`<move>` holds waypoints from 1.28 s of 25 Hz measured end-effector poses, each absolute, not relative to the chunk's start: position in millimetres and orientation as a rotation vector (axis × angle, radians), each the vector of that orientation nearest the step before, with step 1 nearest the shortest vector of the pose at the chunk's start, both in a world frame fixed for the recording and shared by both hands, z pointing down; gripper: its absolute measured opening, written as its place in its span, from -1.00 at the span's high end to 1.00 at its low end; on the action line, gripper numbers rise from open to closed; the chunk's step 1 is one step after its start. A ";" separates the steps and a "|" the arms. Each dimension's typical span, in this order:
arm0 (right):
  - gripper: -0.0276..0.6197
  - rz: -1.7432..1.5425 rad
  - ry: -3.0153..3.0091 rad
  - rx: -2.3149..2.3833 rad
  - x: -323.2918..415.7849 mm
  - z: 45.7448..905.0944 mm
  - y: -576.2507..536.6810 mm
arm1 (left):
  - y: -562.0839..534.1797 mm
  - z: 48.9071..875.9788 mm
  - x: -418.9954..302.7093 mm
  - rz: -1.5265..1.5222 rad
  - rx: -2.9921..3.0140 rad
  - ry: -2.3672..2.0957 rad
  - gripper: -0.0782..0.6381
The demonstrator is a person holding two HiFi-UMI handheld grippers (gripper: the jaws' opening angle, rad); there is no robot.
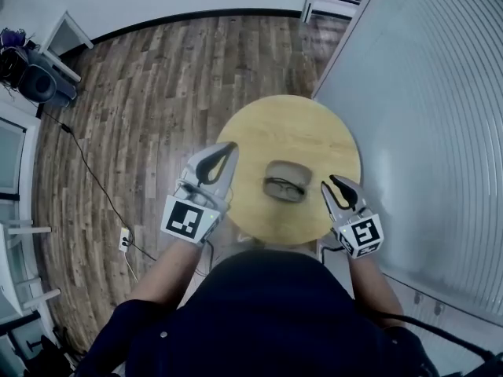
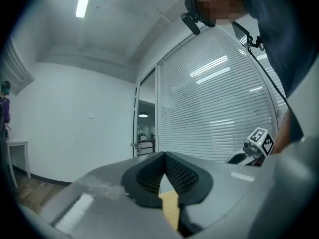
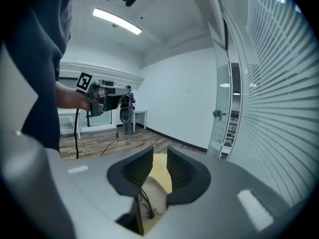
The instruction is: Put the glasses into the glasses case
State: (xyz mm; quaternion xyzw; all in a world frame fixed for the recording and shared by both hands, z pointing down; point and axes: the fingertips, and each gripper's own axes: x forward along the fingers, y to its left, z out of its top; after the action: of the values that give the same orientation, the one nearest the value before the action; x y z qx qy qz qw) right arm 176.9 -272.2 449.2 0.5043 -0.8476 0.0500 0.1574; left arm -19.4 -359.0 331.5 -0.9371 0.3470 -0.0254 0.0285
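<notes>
A round wooden table (image 1: 291,128) carries an open grey-tan glasses case (image 1: 299,171) with dark-framed glasses (image 1: 283,188) lying in it. My left gripper (image 1: 231,148) hovers over the table's left edge, left of the case, its fingertips touching with nothing between them (image 2: 163,154). Over the near right edge, just right of the case, my right gripper (image 1: 333,182) is held. Its jaws stand apart and empty (image 3: 159,153). Through their gap I see the case (image 3: 158,189) and the glasses (image 3: 144,201) below. Neither gripper touches the case.
A glass wall with blinds (image 1: 424,132) stands close on the table's right. Wood floor (image 1: 149,100) lies around, with a cable and power strip (image 1: 124,239) at left. Dark equipment (image 1: 35,81) and white furniture legs (image 1: 67,34) stand at the far left.
</notes>
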 end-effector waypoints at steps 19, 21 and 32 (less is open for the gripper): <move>0.84 0.118 -2.553 1.711 200.8 408.3 -247.7 | -325.2 329.2 -29.3 -0.089 -2.875 1.066 0.77; 0.86 0.123 -2.560 1.730 201.7 396.8 -249.1 | -326.1 318.0 -35.1 -0.069 -2.868 1.079 0.77; 0.88 0.171 -2.614 1.780 210.2 381.8 -245.5 | -317.8 302.0 -42.6 -0.024 -2.837 1.114 0.77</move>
State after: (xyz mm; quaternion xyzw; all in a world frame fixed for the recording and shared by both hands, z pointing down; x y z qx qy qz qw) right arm 210.2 -245.5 381.8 0.5619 -0.8254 0.0539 -0.0127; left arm -42.6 -317.8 302.0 -0.9298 0.3650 -0.0077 0.0468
